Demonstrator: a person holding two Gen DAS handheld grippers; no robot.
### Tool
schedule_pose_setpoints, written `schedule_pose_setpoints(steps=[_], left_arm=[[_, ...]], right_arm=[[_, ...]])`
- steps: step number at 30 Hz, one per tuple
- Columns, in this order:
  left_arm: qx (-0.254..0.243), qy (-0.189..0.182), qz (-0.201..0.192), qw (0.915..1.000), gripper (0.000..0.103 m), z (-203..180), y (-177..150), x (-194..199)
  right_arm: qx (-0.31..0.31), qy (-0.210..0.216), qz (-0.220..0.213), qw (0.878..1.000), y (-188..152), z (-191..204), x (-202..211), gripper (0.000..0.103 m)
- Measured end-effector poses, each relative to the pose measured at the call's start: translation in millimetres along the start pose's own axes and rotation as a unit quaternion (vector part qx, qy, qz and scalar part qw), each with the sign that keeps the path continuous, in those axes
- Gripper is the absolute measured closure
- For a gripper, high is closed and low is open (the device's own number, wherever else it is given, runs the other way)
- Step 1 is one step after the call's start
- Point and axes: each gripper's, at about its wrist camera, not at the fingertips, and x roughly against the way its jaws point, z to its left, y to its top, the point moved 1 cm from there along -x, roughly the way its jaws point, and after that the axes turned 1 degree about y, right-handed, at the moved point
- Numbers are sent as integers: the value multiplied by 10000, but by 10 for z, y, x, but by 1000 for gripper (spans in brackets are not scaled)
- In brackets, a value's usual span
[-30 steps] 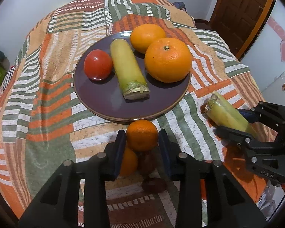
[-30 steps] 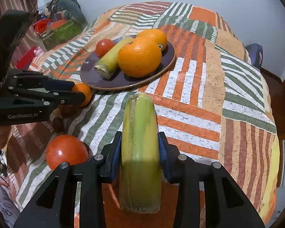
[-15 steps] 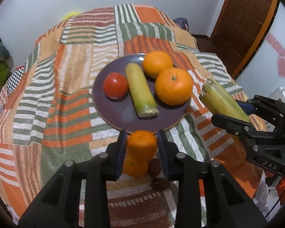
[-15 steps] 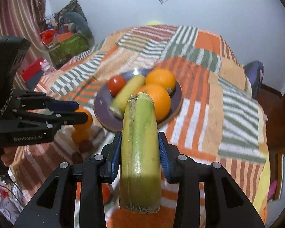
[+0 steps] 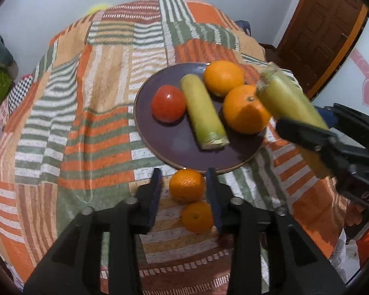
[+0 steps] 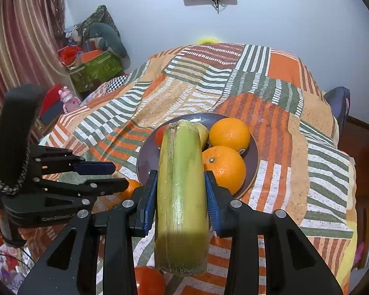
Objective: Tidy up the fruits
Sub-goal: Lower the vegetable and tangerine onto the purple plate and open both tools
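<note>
A purple plate point(image 5: 179, 147) on the patchwork cloth holds a tomato point(image 5: 168, 103), a green stalk piece point(image 5: 203, 115) and two oranges point(image 5: 243, 111). My left gripper point(image 5: 184, 186) is open, its jaws apart around a small orange point(image 5: 187, 184) that lies on the cloth just before the plate; a second small orange point(image 5: 198, 216) lies nearer. My right gripper point(image 6: 182, 189) is shut on another green stalk point(image 6: 180, 196), held above the plate's right edge. It also shows in the left wrist view point(image 5: 290, 105).
A loose tomato point(image 6: 148, 280) lies on the cloth under the right gripper. The patterned cloth point(image 5: 86, 123) drops off at its edges. A door point(image 5: 317, 32) stands at the right, boxes and clutter point(image 6: 93, 68) at the far left.
My left gripper has opened and let go of the small orange, which now rests on the cloth. My right gripper lifted the stalk and carried it toward the plate.
</note>
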Motion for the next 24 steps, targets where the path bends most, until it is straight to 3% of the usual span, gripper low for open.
schedule_pose_setpoints(steps=[3,12,14,24], left_arm=[[47,-239,178,9995,61,15,-38,-85],[-8,-89,313,9995,61,-38,-65,-313],[46,-88,345,9994,65,-13,-75,-359],[182,-88,-6,9998,66,114,15,-129]], right_arm=[[4,-35,12,10000,12,-11,-13,69],[-57,-25,48,10000,37,-20,-60,69],[-56,-26,49,10000,51,-16,-69,69],[-187,14,-4,9998,159,-4,-158,69]])
